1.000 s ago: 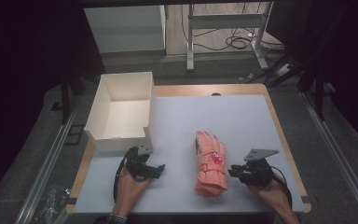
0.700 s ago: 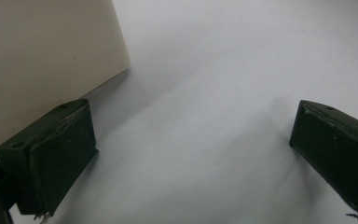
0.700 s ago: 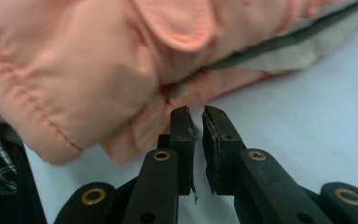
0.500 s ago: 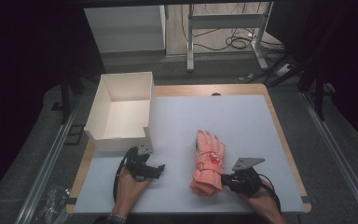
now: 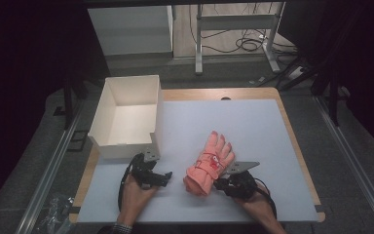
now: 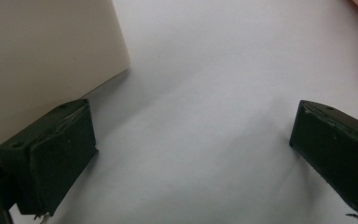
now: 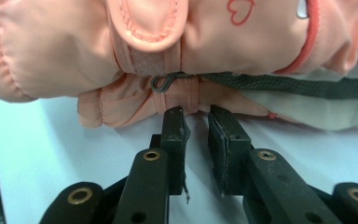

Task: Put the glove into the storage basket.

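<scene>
Right gripper view, item one: your pink gloves (image 7: 177, 51), a stacked pair lying on the pale blue-grey table mat (image 7: 51, 154). This view gives you details the high view cannot: a red heart outline on the upper glove, a stitched tab hanging over its edge, a small grey hook at the seam, and the lower glove's cream palm with a dark textured strip. Your right gripper (image 7: 196, 116) sits with its tips right at the lower glove's edge, just below the hook. Its jaws stand a narrow gap apart and have just been opening a little; nothing lies between the pads, and whether the tips touch the fabric you cannot tell.

High view, same item: the gloves (image 5: 209, 163) lie near the mat's front middle, fingers pointing away from you and tilted slightly right, cuff nearest you. Your right gripper (image 5: 222, 183) lies at the cuff end's right side.

Item two: your left gripper (image 5: 164, 178), well left of the gloves, low over the mat, just in front of the white open-topped box (image 5: 126, 117). The left gripper view shows its jaws (image 6: 191, 154) wide apart with bare mat between them, the box's wall (image 6: 42, 51) close on one side, and a sliver of pink at the upper corner.
</scene>
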Motion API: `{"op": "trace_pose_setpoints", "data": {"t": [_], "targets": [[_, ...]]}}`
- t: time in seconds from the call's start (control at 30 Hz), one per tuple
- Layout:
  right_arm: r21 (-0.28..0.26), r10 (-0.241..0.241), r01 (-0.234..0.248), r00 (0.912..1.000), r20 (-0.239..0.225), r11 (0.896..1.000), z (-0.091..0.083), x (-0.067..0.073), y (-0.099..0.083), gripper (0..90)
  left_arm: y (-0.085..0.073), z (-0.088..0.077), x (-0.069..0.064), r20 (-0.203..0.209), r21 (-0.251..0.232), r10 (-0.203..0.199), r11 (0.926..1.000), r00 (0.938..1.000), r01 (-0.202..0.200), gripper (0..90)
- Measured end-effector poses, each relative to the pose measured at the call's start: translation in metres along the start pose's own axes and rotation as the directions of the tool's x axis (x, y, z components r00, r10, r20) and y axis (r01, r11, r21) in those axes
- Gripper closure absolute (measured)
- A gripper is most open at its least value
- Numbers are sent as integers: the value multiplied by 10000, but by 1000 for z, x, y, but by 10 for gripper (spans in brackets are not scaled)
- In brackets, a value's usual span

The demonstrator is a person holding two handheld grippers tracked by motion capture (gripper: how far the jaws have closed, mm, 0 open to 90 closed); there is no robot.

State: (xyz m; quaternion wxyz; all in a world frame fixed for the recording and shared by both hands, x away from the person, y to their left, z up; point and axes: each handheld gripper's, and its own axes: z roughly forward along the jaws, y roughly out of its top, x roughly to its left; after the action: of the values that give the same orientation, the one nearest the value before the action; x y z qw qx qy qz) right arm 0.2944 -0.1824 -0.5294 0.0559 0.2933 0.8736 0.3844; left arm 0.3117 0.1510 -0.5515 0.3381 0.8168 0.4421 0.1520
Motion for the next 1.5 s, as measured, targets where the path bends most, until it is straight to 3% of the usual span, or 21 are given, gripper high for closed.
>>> {"op": "trace_pose_setpoints", "data": {"t": [0.43, 1.07, 1.3, 1.5], "targets": [[-173, 125, -119, 9994, 338, 9998, 15, -6, 13, 753, 0, 0, 0, -1, -2, 5, 10000, 10000, -5, 2], [-277, 224, -202, 9962, 837, 9994, 35, -32, 37, 747, 0, 0, 0, -8, 5, 6, 10000, 10000, -6, 2], [-395, 290, -257, 9960, 849, 9989, 35, -37, 38, 716, 0, 0, 0, -17, 8, 12, 10000, 10000, -12, 2], [-462, 326, -277, 9935, 1087, 9985, 21, -40, 31, 633, 0, 0, 0, -21, 9, 16, 10000, 10000, -16, 2]]}}
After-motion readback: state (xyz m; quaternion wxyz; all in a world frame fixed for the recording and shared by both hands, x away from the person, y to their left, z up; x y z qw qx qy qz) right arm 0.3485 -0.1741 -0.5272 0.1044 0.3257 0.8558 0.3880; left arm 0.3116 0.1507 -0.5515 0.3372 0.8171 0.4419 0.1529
